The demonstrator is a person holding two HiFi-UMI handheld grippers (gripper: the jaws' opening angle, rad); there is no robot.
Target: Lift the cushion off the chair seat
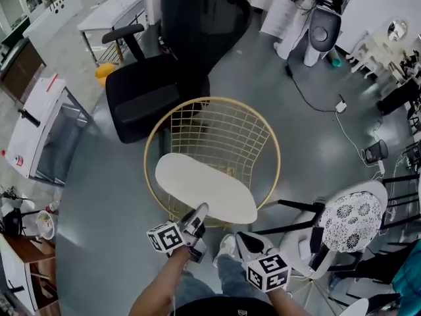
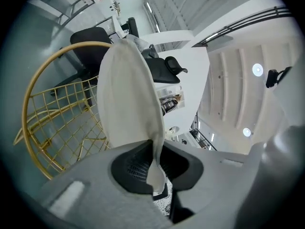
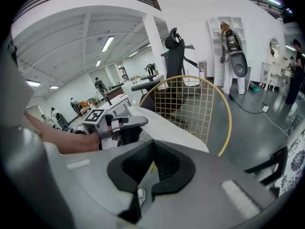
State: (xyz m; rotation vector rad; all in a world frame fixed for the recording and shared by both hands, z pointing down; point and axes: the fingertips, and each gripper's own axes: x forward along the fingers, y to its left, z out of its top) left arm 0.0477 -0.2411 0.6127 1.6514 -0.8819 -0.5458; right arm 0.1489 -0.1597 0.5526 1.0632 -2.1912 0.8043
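Note:
A cream oval cushion hangs over the seat of the gold wire chair, its near left edge raised. My left gripper is shut on that edge; in the left gripper view the fabric runs down between the pads of the gripper, with the chair frame behind. My right gripper sits just short of the cushion's near edge, jaws shut to a thin slit. In the right gripper view the cushion lies beyond the gripper; only chair wire and a shoe show through the slit.
A black office chair stands behind the wire chair. A white chair with a patterned seat is close at the right. A white table is at the left, cables cross the floor, and my shoe is between the grippers.

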